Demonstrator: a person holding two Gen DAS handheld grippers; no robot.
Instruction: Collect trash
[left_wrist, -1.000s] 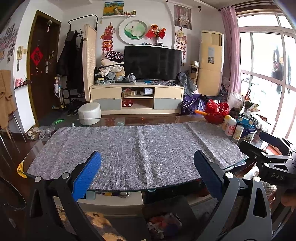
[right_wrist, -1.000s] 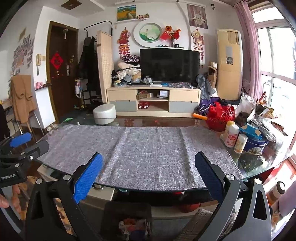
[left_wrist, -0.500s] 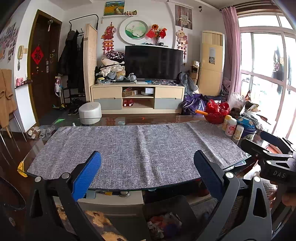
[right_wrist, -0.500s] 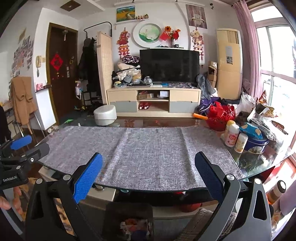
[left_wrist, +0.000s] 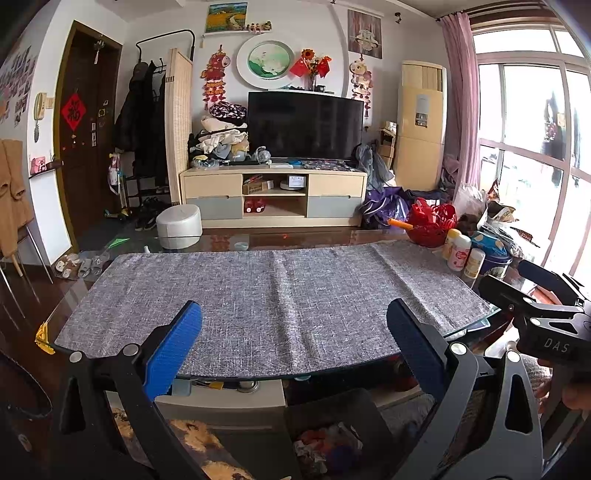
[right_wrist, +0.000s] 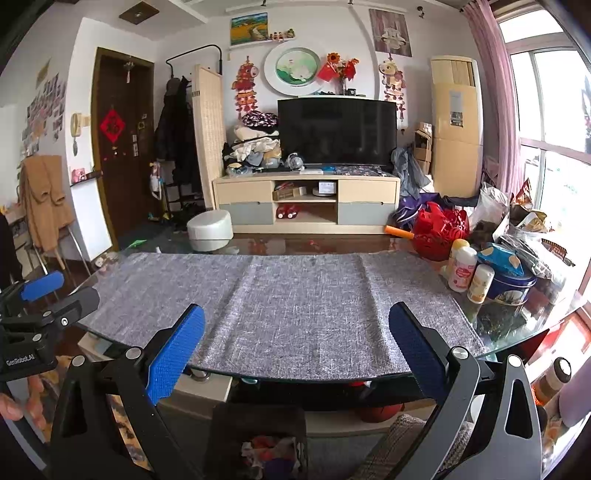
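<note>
A dark trash bin (left_wrist: 325, 439) holding crumpled colourful trash stands on the floor below the table's near edge; it also shows in the right wrist view (right_wrist: 266, 446). The grey cloth (left_wrist: 273, 291) on the glass table carries no loose trash that I can see. My left gripper (left_wrist: 291, 332) is open and empty, held in front of the table above the bin. My right gripper (right_wrist: 295, 332) is open and empty, at about the same height. The right gripper shows at the left wrist view's right edge (left_wrist: 543, 306); the left gripper shows at the right wrist view's left edge (right_wrist: 40, 310).
Bottles (right_wrist: 461, 269), a blue tin (right_wrist: 509, 284), a red basket (right_wrist: 439, 229) and bags (right_wrist: 524, 221) crowd the table's right end. A white round stool (left_wrist: 179, 225) and a TV cabinet (left_wrist: 273, 195) stand beyond the table.
Both grippers have risen slightly and stay open. Nothing else has moved.
</note>
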